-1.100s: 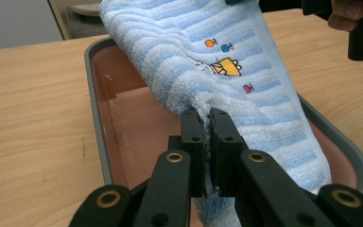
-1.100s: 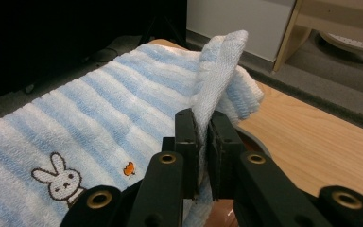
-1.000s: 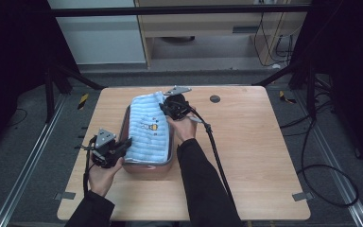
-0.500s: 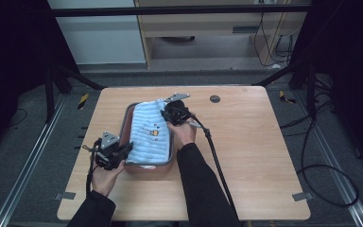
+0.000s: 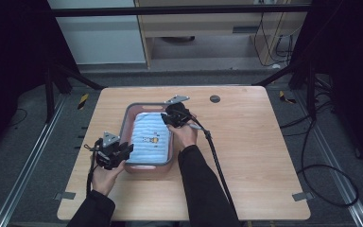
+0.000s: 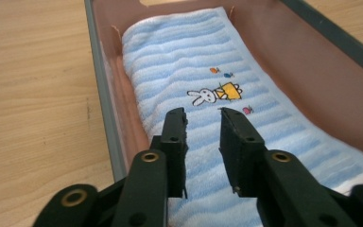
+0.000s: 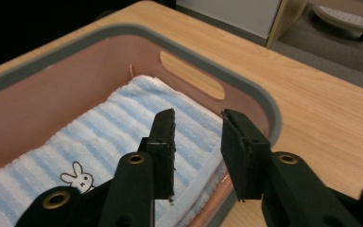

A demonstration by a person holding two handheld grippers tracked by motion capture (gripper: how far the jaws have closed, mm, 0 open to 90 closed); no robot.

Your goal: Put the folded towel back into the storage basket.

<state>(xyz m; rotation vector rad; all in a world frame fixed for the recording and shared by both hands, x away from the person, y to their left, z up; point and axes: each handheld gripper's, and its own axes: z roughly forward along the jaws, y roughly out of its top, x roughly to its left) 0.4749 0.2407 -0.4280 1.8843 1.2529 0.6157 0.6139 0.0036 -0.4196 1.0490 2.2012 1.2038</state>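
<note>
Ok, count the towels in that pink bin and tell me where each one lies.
1. The blue striped towel lies folded flat inside the pink bin, filling most of its floor. Anything beneath it would be hidden.

You're working at a light wooden worktop [image 5: 255, 156] with rounded corners, a small dark disc [image 5: 214, 99] set near its far edge. Grey carpet [image 5: 28, 156] surrounds it, crossed by metal rails [image 5: 26, 177] on either side and black cables [image 5: 321, 175] at your right. Behind stands a pale wooden cabinet [image 5: 203, 28] beside a white panel [image 5: 99, 33]. Dark frame legs [image 5: 52, 90] flank you, and the edges lie in shadow.
</note>
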